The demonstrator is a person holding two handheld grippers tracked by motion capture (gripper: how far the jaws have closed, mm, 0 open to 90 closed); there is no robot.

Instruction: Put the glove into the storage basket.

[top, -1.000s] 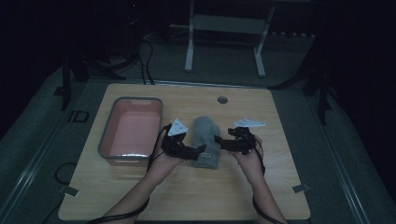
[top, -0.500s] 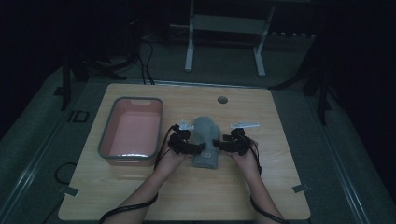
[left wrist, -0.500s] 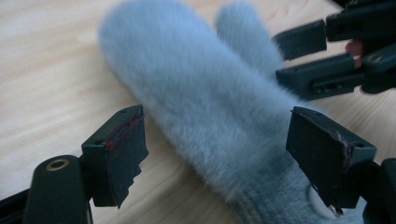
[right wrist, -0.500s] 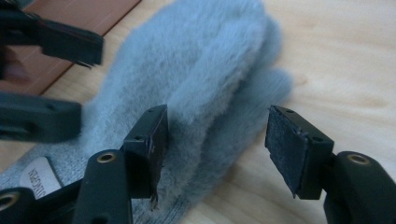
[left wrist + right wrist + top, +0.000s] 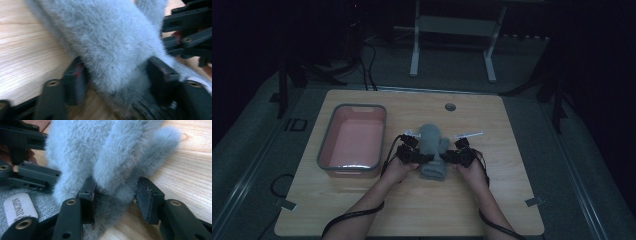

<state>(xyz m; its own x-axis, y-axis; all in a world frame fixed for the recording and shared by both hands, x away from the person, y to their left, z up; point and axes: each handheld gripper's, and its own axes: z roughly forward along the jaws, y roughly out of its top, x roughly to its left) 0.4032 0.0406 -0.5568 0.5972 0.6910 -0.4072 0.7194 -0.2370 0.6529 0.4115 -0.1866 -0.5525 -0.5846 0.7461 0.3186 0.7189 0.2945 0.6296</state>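
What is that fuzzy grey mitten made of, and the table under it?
The mitten looks like soft fleece or faux fur: long, fluffy fibres. Its cuff seems knitted, showing ribbing. The table looks like pale wood or wood-look laminate, with grain lines.

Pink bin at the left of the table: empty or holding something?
Empty, as far as the dim high view shows: the pink bin has a bare pink floor, and the grey mitten lies outside it on the table.
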